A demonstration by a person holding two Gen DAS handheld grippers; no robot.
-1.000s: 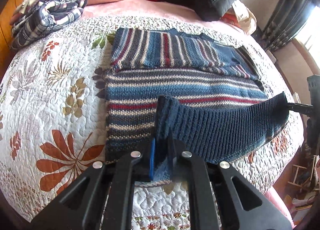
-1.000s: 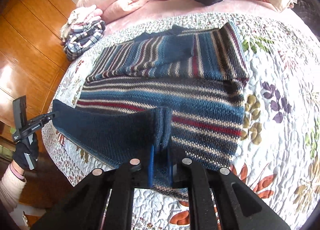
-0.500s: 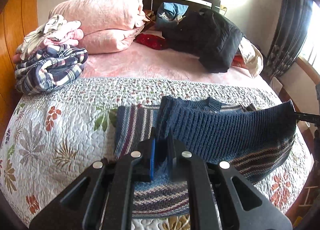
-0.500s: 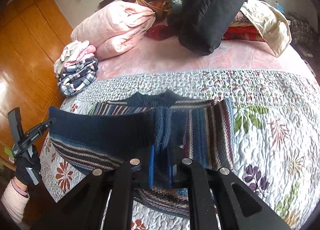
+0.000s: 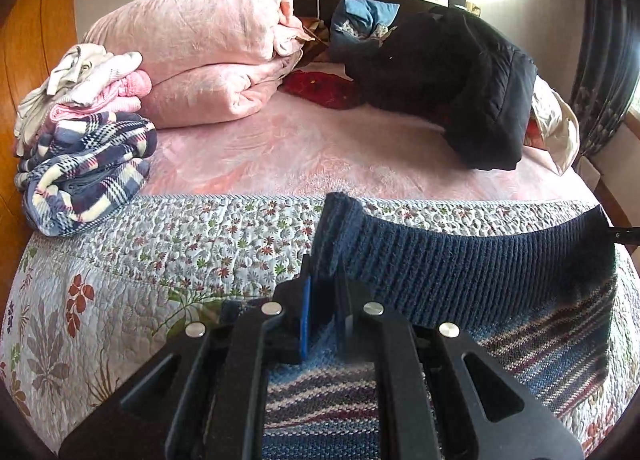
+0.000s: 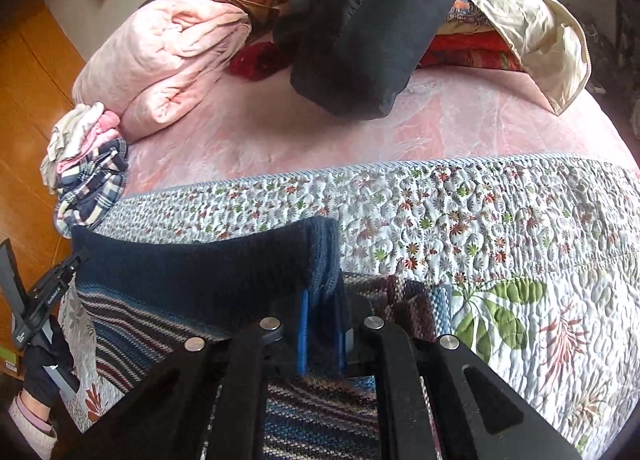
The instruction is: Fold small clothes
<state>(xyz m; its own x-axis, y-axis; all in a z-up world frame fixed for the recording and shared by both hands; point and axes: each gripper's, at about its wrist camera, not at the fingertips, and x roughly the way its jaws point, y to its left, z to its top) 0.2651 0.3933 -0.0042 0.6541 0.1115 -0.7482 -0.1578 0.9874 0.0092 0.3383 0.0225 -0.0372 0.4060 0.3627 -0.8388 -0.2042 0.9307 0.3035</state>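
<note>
A blue, red and grey striped knit sweater [image 5: 560, 324] lies on the floral quilt [image 5: 160, 252]. Its navy ribbed hem [image 5: 460, 260] is lifted and stretched taut between both grippers. My left gripper [image 5: 324, 292] is shut on one hem corner. In the right wrist view my right gripper [image 6: 322, 312] is shut on the other corner of the hem [image 6: 192, 272], and the striped body [image 6: 132, 312] hangs below. The left gripper [image 6: 76, 260] shows at the far left, held by a gloved hand [image 6: 44, 364]. The sweater's neck and sleeves are hidden under the raised hem.
Behind the quilt [image 6: 480, 220] lies a pink sheet [image 5: 300, 148]. A folded pink blanket [image 5: 200, 52], a stack of folded clothes [image 5: 84, 144] and a black jacket [image 5: 460, 84] sit toward the headboard. A wooden wall [image 6: 24, 100] stands on the left.
Both grippers have carried the navy hem up and forward over the sweater toward the headboard. The sweater's upper half, open to view before, is now covered by the raised hem.
</note>
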